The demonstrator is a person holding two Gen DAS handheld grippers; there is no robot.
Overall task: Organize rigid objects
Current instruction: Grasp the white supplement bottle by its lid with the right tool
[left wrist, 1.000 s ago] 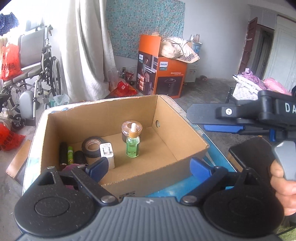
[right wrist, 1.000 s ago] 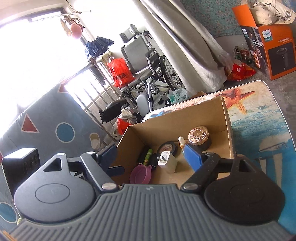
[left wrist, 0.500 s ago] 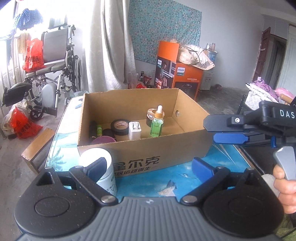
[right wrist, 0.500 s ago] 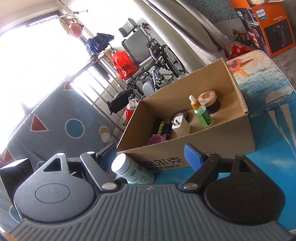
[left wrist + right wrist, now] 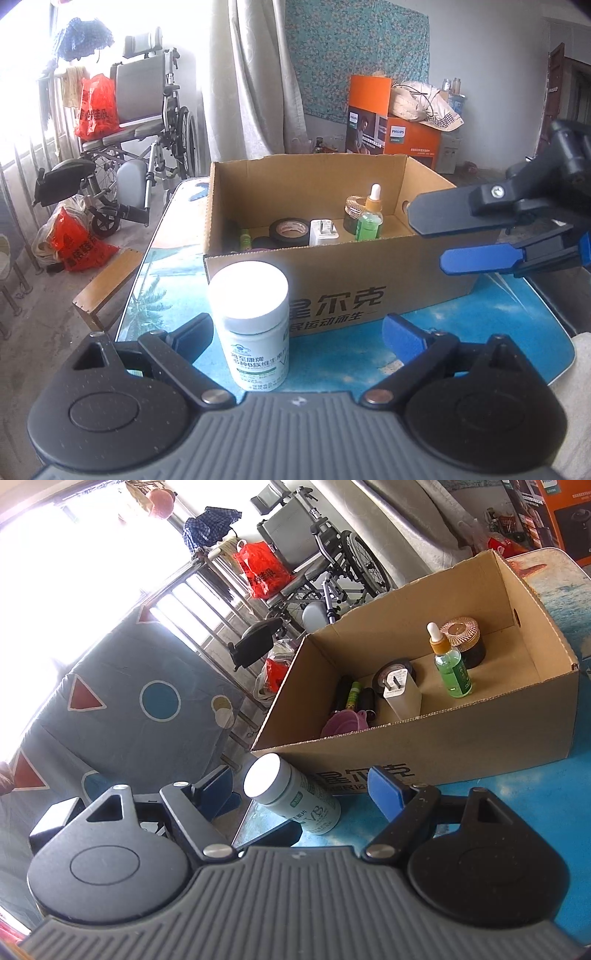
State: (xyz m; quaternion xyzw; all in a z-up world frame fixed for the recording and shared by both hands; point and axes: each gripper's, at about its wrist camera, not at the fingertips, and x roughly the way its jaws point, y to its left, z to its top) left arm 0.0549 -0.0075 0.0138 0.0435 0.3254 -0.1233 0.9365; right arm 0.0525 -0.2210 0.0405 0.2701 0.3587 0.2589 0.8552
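Observation:
A white vitamin bottle (image 5: pixel 251 321) with a white cap stands upright on the blue table (image 5: pixel 498 306), just in front of the cardboard box (image 5: pixel 406 277). My left gripper (image 5: pixel 299 336) is open around it, and the bottle sits near the left finger without being pressed. My right gripper (image 5: pixel 428 238) hovers open by the box's right front corner, holding nothing. In the right wrist view the bottle (image 5: pixel 291 794) shows ahead between that gripper's (image 5: pixel 301 786) fingers, untouched. The box (image 5: pixel 480 738) holds a green dropper bottle (image 5: pixel 452 672), a white charger (image 5: pixel 400 694), a tape roll (image 5: pixel 290 230) and a gold-lidded jar (image 5: pixel 463 638).
A wheelchair (image 5: pixel 144 110) and red bags (image 5: pixel 74 240) stand left of the table, with a wooden stool (image 5: pixel 107 280) against its left edge. An orange carton (image 5: pixel 391 129) sits behind the box. A patterned mattress (image 5: pixel 147 701) leans at the left.
Both grippers have drawn back from above the box and sunk lower. The white bottle has come into view and now stands between the left fingers.

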